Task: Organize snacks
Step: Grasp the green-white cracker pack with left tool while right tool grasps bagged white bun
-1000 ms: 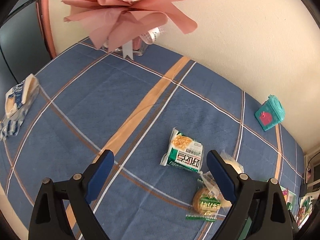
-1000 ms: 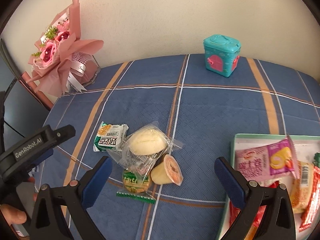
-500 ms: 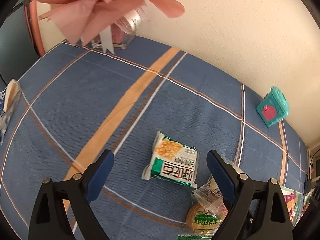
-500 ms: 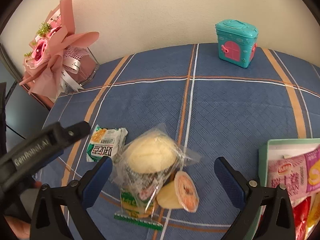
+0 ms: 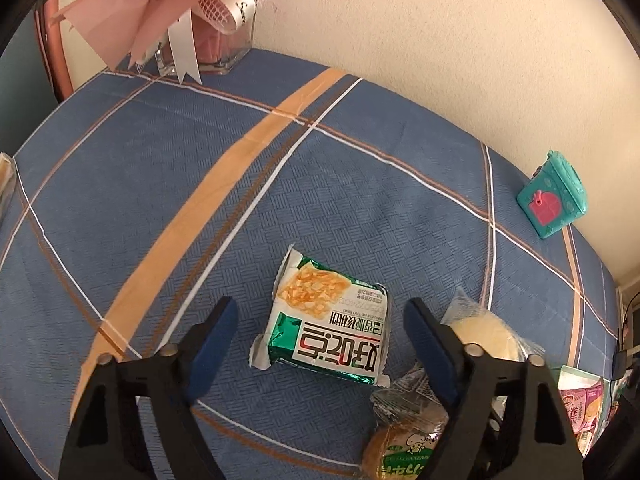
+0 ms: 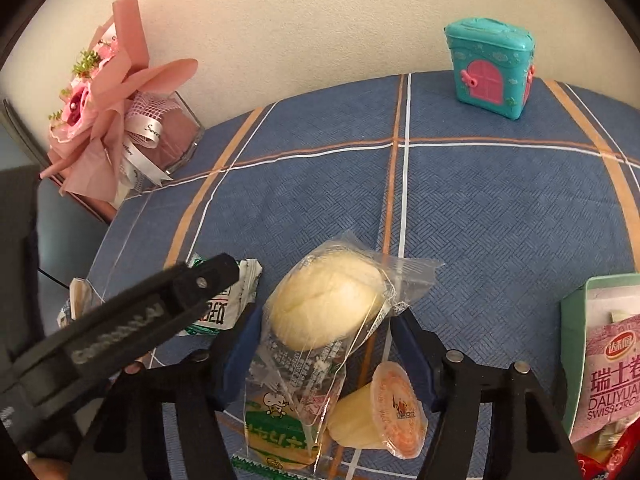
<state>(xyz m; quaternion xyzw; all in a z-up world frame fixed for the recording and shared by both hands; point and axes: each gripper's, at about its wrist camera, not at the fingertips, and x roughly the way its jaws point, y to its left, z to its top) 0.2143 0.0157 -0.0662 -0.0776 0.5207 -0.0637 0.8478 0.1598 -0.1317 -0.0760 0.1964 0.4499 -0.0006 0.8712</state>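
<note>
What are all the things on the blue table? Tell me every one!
green cracker packet: one, green and white, flat between the left gripper's fingers
wrapped bun: one, pale yellow in clear wrap, between the right gripper's fingers
green biscuit packet: one, under the bun's wrapper
jelly cup: one, yellow with orange lid, on its side
tray: one, green, right edge, holding pink and red snack packs
toy house box: one, teal with pink door, by the wall
bouquet: one, pink, back left corner
left gripper: open
right gripper: open
</note>
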